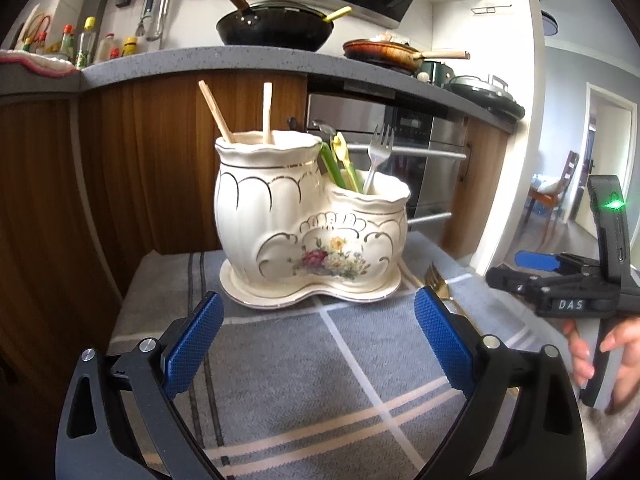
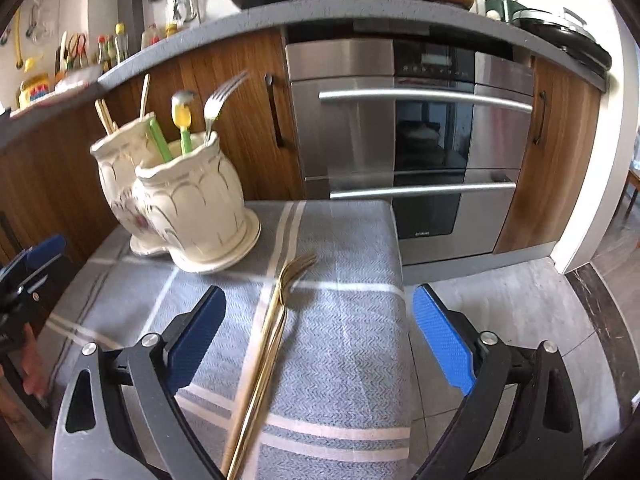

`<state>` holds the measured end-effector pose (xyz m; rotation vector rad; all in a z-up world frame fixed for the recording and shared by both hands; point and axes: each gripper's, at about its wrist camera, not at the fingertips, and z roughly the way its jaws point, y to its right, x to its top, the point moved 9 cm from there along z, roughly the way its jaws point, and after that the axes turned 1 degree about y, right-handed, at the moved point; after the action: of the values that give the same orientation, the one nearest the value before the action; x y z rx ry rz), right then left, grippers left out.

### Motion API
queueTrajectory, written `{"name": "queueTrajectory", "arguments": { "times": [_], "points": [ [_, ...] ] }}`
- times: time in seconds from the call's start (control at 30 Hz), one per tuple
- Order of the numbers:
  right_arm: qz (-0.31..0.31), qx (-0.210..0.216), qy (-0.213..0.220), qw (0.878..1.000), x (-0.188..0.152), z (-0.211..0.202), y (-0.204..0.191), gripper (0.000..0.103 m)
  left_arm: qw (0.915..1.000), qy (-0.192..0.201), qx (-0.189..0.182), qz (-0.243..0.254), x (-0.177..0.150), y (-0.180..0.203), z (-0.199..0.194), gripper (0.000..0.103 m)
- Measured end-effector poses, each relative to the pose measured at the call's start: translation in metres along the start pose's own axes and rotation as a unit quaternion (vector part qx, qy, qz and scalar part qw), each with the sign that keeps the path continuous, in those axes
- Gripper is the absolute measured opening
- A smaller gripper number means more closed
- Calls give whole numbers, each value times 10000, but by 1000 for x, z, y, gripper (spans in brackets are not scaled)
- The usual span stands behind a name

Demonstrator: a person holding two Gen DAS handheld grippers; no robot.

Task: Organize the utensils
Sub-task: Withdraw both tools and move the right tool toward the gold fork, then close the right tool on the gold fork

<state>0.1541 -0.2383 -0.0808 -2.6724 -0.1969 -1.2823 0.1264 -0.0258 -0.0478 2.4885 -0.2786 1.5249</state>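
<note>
A cream ceramic utensil holder (image 1: pixel 304 220) with two pots stands on a grey striped cloth (image 1: pixel 320 380). Its tall pot holds wooden chopsticks (image 1: pixel 216 112); its low pot holds green and yellow utensils (image 1: pixel 340 160) and a silver fork (image 1: pixel 378 152). The holder also shows in the right wrist view (image 2: pixel 180 196). A gold fork (image 2: pixel 272 336) lies on the cloth, right of the holder, between my right fingers. My left gripper (image 1: pixel 318 344) is open and empty, in front of the holder. My right gripper (image 2: pixel 318 340) is open, just above the gold fork's handle.
The cloth covers a small table (image 2: pixel 360 240) whose right edge drops to the floor. Behind stand wooden cabinets (image 1: pixel 140 168), a steel oven (image 2: pixel 420 140) and a counter with a black wok (image 1: pixel 276 28) and a frying pan (image 1: pixel 384 54).
</note>
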Motion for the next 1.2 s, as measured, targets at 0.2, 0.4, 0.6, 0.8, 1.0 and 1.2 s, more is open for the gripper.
{"name": "queueTrajectory", "arguments": {
  "times": [0.2,0.4,0.6,0.8,1.0,1.2],
  "points": [
    [-182,162,-561,9981,-13,26,-13,49,9999,-113,-34,96,-3,4,5,95],
    [-379,135,-944,9947,-21,45,-22,21,9998,-137,-102,68,-2,3,8,95],
    [-429,79,-1112,9928,-24,54,-23,16,9994,-248,-254,-3,-4,6,11,95],
    [-617,53,-1164,9913,-25,59,-24,16,9990,-311,-317,93,-7,15,14,95],
    [-610,164,-1143,9914,-24,58,-26,7,9986,-284,-262,359,-8,25,13,95],
    [-269,461,-730,9959,-13,35,-17,5,9973,-648,-138,332,-19,39,20,95]
  ]
}}
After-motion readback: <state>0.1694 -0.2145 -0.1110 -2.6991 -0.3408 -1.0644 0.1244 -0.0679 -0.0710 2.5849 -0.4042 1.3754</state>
